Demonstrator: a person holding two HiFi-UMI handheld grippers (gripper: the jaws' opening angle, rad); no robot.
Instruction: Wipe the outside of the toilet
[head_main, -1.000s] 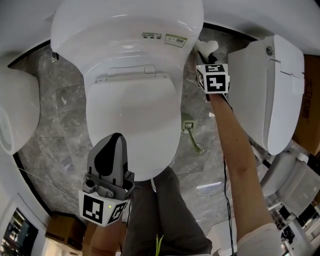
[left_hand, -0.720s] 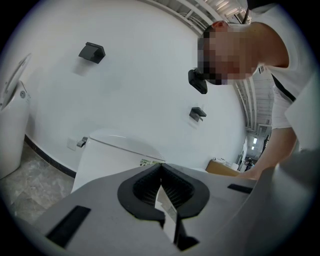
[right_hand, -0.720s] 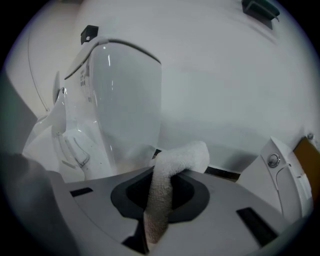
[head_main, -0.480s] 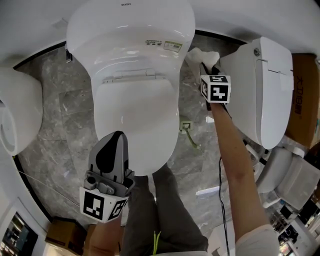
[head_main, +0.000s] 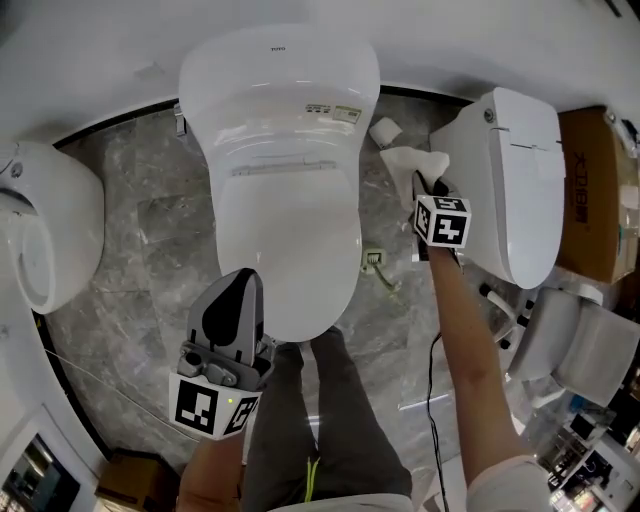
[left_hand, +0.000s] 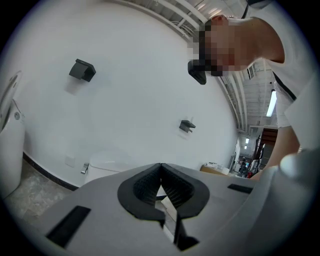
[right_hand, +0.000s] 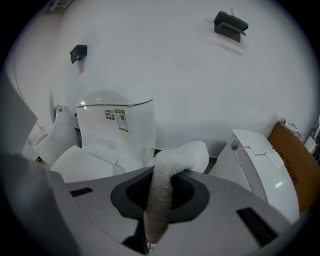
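1. The left gripper (head_main: 240, 282) is held at the front edge of the toilet (head_main: 285, 190), its fingers pressed together on nothing.
2. The toilet is seen with its lid down, backed against the white wall; grey floor (head_main: 150, 230) is left open along both its sides.
3. A white cloth (head_main: 408, 162) is pinched between the fingers of the right gripper (head_main: 428, 186). It is held in the narrow gap between the toilet's tank and a neighbouring toilet (head_main: 520, 170).
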